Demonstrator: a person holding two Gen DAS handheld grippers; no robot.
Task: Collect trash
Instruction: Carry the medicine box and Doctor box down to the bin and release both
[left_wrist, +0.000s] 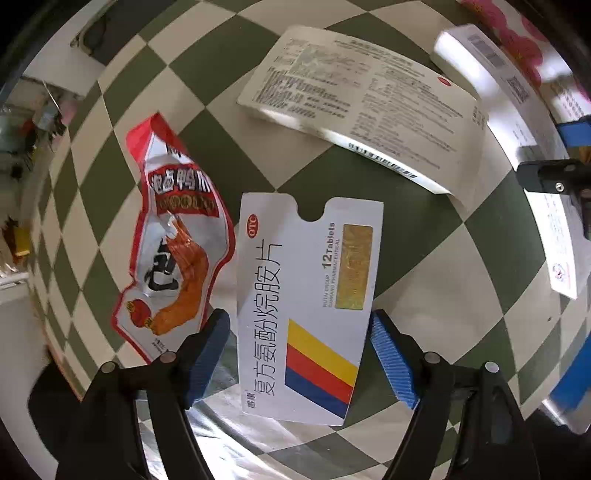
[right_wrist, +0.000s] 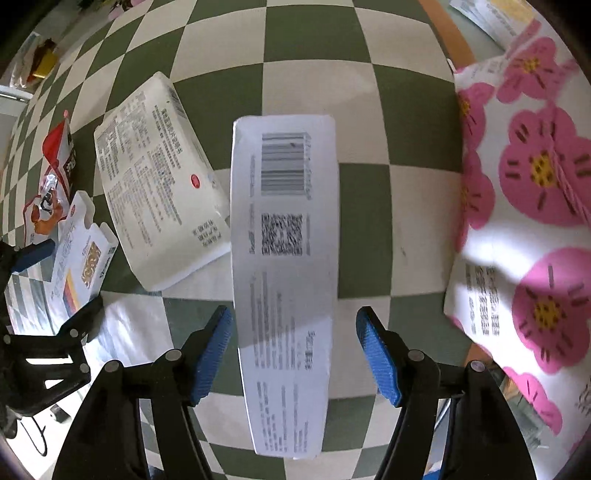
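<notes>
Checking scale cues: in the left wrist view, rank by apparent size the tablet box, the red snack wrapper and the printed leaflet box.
1. Printed leaflet box
2. Tablet box, enlarged by nearness to the camera
3. Red snack wrapper, close to the tablet box; that ranking is unsure

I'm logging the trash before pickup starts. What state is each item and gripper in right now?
Left gripper: open, straddling the tablet box.
Tablet box: flattened, flap open, not gripped.
Snack wrapper: torn open, crumpled, lying flat.
Large white box: closed, lying printed side up.
Right gripper: open.
Long white box: lying barcode up between the fingers, ungripped.
</notes>
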